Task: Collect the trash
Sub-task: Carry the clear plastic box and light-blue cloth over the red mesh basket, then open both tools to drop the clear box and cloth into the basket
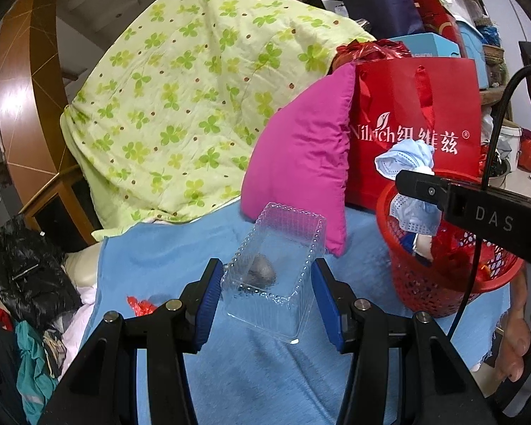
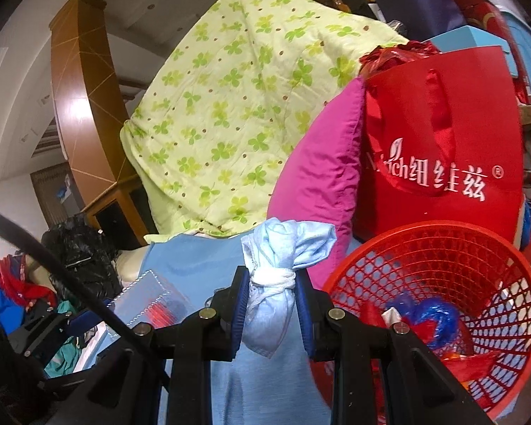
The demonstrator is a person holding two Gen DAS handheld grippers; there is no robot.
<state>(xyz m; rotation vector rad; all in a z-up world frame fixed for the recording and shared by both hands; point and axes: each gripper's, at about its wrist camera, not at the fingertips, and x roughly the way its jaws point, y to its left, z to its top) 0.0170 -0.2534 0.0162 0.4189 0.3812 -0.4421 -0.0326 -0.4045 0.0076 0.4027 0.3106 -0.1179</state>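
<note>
A clear plastic box [image 1: 276, 269] lies on the blue cloth [image 1: 180, 258] with a grey lump inside. My left gripper [image 1: 269, 301] is open, its blue pads on either side of the box. A red mesh basket [image 1: 439, 283] holding red and blue scraps stands to the right; it also shows in the right wrist view [image 2: 478, 258]. My right gripper [image 2: 270, 308] is shut on a crumpled blue face mask [image 2: 276, 283], held just left of the basket. In the left wrist view the mask [image 1: 407, 163] hangs above the basket rim.
A pink cushion [image 1: 308, 152], a red paper bag [image 1: 417, 124] and a green clover quilt [image 1: 180, 95] stand behind the cloth. A small red wrapper [image 1: 141, 306] lies left of my left gripper. Black bags and clothes [image 1: 28, 272] pile at the left.
</note>
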